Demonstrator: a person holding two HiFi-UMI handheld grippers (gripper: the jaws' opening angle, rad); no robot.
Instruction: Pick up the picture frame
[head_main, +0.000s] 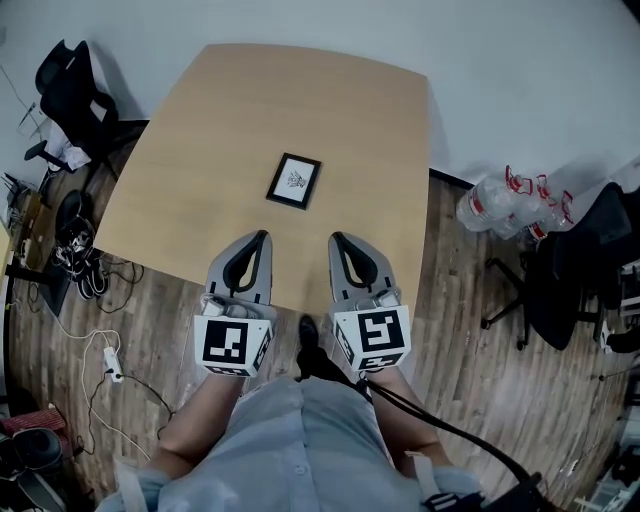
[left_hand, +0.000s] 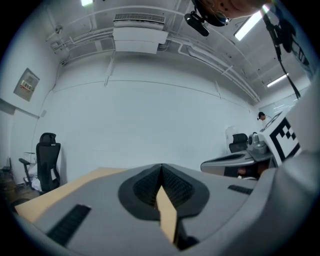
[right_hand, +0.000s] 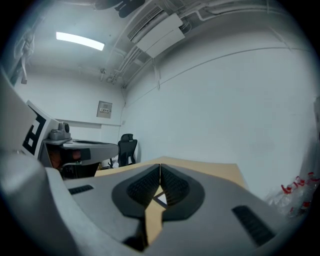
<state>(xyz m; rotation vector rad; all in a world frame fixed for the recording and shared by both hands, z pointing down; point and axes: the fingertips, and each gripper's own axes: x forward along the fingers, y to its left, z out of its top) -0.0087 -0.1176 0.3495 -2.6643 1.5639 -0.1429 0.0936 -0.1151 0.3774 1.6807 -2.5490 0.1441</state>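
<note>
A small black picture frame (head_main: 294, 181) with a white mat lies flat near the middle of the light wooden table (head_main: 200, 150). Both grippers hover side by side over the table's near edge, pointing level toward the frame and short of it. My left gripper (head_main: 262, 236) is shut with nothing in it, its tips met (left_hand: 161, 167). My right gripper (head_main: 337, 238) is also shut and empty (right_hand: 160, 167). Through the gap under its closed jaws, a corner of the picture frame (right_hand: 161, 199) shows in the right gripper view. The frame cannot be seen in the left gripper view.
A black office chair (head_main: 70, 95) stands at the table's far left and another chair (head_main: 570, 280) to the right. Plastic water bottles (head_main: 500, 205) lie on the wood floor at the right. Cables and a power strip (head_main: 110, 365) run along the floor at left.
</note>
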